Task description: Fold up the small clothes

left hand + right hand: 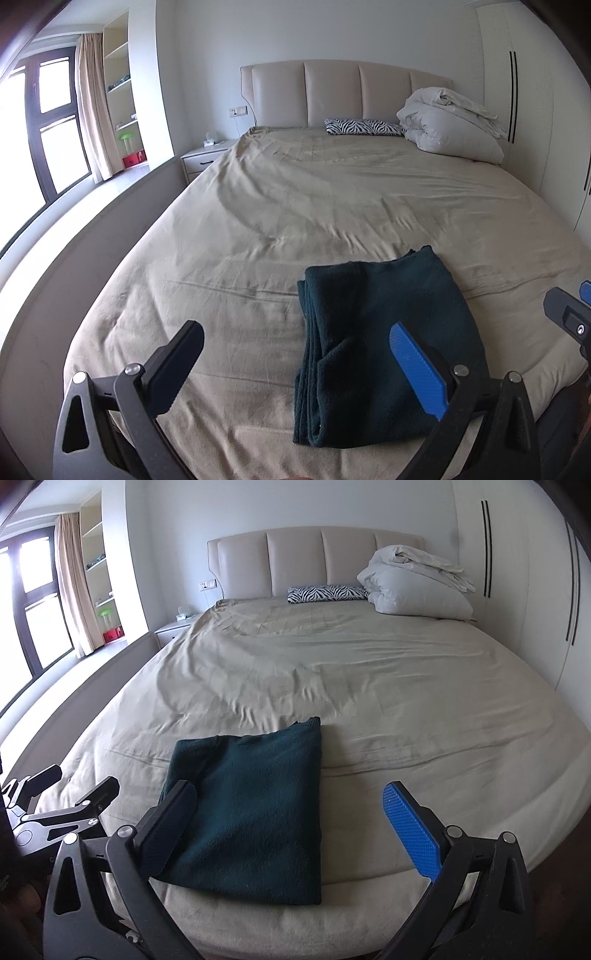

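So from my feeds the dark green garment [384,343] lies folded flat near the foot edge of the bed [295,206]. Left hand-held gripper [295,365] and right hand-held gripper [291,827] both hover spread apart, holding nothing.

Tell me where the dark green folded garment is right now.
The dark green garment lies folded on the beige bed sheet near the foot edge, ahead of both open grippers, left gripper and right gripper, far from the pillows.
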### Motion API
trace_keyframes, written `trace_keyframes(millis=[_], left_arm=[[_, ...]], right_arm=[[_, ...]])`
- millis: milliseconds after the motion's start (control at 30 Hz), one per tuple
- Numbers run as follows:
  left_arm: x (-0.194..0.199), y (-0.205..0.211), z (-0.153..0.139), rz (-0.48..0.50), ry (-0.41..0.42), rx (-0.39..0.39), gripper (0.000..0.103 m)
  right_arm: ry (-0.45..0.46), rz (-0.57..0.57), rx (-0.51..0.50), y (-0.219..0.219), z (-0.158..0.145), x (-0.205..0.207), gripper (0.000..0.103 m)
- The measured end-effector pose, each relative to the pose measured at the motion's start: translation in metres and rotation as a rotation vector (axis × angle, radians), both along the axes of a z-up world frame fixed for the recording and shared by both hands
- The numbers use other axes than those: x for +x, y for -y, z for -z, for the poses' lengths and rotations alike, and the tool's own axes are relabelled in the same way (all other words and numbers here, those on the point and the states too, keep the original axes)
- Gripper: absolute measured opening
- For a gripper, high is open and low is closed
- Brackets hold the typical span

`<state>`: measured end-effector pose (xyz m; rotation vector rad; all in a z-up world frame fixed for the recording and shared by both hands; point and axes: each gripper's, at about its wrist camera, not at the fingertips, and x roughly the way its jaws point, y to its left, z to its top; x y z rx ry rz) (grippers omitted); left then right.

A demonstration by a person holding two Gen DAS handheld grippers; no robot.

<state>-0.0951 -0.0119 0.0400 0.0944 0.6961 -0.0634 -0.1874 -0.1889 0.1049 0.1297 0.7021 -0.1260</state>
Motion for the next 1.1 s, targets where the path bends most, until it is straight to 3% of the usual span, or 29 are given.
trace_keyframes(millis=[1100], left_arm=[[0.003, -0.004, 0.018, -0.012, -0.044, -0.018, 0.103]], right_arm=[[-0.061, -0.009, -0.003, -0.007, 0.024, 0.005, 0.103]])
